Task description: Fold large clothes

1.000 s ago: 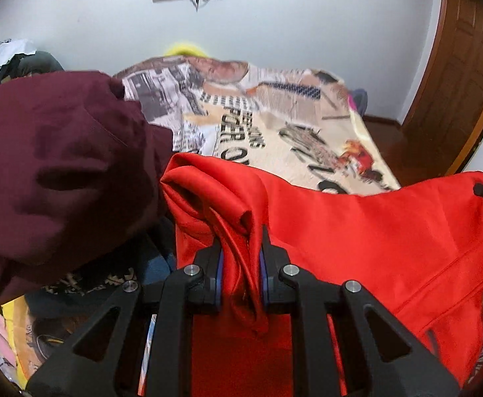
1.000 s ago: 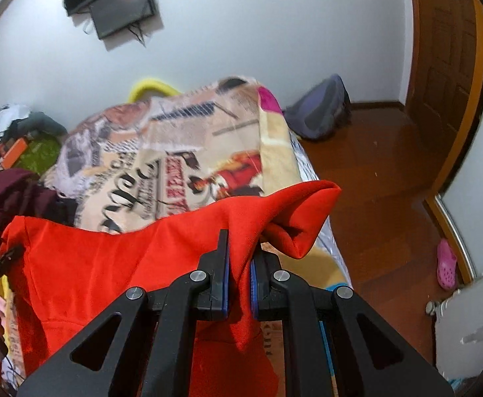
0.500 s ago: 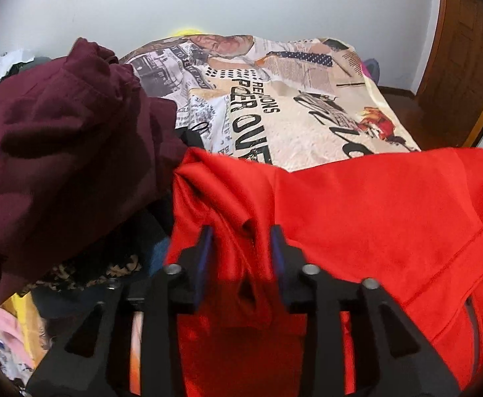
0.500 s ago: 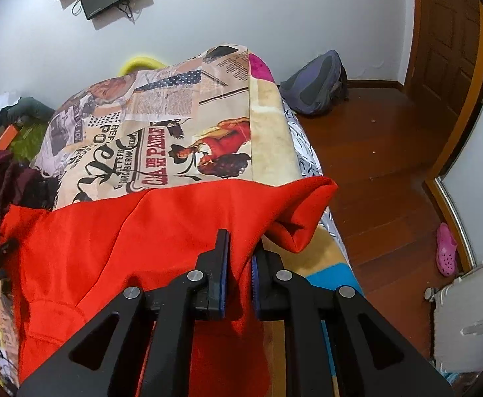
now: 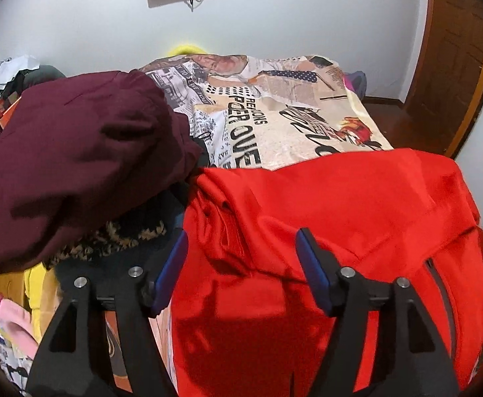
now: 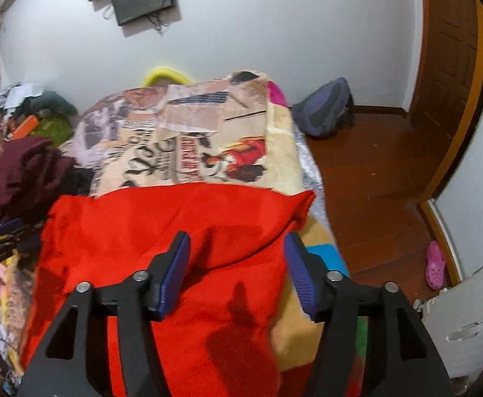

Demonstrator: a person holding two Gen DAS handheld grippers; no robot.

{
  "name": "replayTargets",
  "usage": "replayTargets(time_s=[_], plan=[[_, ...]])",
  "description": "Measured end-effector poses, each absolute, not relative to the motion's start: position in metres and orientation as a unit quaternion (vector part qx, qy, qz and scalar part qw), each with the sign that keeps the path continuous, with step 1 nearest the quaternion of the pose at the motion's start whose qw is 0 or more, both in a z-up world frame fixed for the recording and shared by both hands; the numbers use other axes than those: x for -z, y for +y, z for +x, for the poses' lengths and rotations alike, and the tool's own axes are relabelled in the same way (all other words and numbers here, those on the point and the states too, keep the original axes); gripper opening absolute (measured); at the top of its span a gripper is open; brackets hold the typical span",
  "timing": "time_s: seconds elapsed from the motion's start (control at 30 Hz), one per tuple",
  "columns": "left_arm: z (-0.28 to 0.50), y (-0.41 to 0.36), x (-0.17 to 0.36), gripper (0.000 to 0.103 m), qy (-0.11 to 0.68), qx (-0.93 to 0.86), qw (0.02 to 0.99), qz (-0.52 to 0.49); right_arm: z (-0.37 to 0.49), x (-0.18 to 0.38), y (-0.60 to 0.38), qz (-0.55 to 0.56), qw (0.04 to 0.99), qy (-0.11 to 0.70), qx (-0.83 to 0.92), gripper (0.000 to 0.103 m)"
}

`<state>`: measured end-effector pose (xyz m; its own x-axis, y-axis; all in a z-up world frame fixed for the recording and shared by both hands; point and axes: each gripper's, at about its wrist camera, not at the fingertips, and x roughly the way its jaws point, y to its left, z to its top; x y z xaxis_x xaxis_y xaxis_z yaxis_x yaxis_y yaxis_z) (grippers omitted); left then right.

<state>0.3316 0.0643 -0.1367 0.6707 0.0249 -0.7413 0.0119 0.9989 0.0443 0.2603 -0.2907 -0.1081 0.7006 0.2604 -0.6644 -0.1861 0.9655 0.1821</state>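
A large red garment [image 5: 334, 218] lies spread across the near end of the bed, and shows in the right wrist view as the same red garment [image 6: 162, 228]. My left gripper [image 5: 241, 241] hovers over its left corner, jaws opening, blue pads apart and clear of the cloth. Over the garment's right corner is my right gripper [image 6: 236, 244], jaws likewise opening, pads not pressing the fabric. The cloth lies loose under both. The left gripper's tip [image 6: 0, 231] shows at the left edge of the right wrist view.
A maroon garment [image 5: 76, 162] is heaped on a pile of clothes at the left. The bed carries a newspaper-print blanket [image 5: 274, 115]. A backpack [image 6: 324, 109] sits on the wooden floor at right, a pink shoe [image 6: 435, 264] near the door frame.
Both grippers were shut on the red garment's corners, then let go and opened. They drew back a little and the garment settled flat on the bed.
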Motion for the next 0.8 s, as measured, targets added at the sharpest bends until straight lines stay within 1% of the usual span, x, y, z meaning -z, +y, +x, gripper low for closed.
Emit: replayTargets(time_s=[0.17,0.37,0.5,0.6,0.63,0.67,0.7,0.73,0.77,0.8], plan=[[0.313,0.057,0.154,0.067,0.431,0.025,0.902,0.002,0.254,0.116,-0.269,0.071,0.903,0.391,-0.165,0.056],[0.302,0.029,0.192,0.067,0.485,0.081,0.87,-0.029,0.267,0.149,-0.239,0.072,0.884,0.427,-0.176,0.056],[0.304,0.005,0.206,0.067,0.485,0.102,0.869,-0.005,0.283,0.172,-0.229,0.095,0.864,0.456,-0.191,0.056],[0.312,-0.004,0.215,0.066,0.487,0.113,0.866,-0.01,0.29,0.185,-0.226,0.116,0.857,0.464,-0.191,0.056],[0.314,-0.004,0.216,0.063,0.485,0.114,0.867,-0.015,0.29,0.187,-0.227,0.12,0.857,0.464,-0.192,0.056],[0.317,-0.006,0.219,0.057,0.483,0.11,0.869,-0.018,0.291,0.189,-0.227,0.126,0.856,0.463,-0.192,0.055],[0.318,-0.008,0.221,0.051,0.482,0.11,0.869,-0.017,0.292,0.19,-0.228,0.132,0.856,0.461,-0.192,0.048],[0.319,-0.009,0.223,0.048,0.478,0.112,0.871,-0.017,0.291,0.19,-0.229,0.136,0.855,0.461,-0.195,0.043],[0.319,-0.01,0.222,0.038,0.472,0.113,0.874,-0.017,0.292,0.191,-0.228,0.136,0.851,0.464,-0.204,0.032],[0.321,-0.01,0.222,0.024,0.469,0.114,0.876,-0.013,0.292,0.19,-0.227,0.134,0.849,0.465,-0.213,0.024]])
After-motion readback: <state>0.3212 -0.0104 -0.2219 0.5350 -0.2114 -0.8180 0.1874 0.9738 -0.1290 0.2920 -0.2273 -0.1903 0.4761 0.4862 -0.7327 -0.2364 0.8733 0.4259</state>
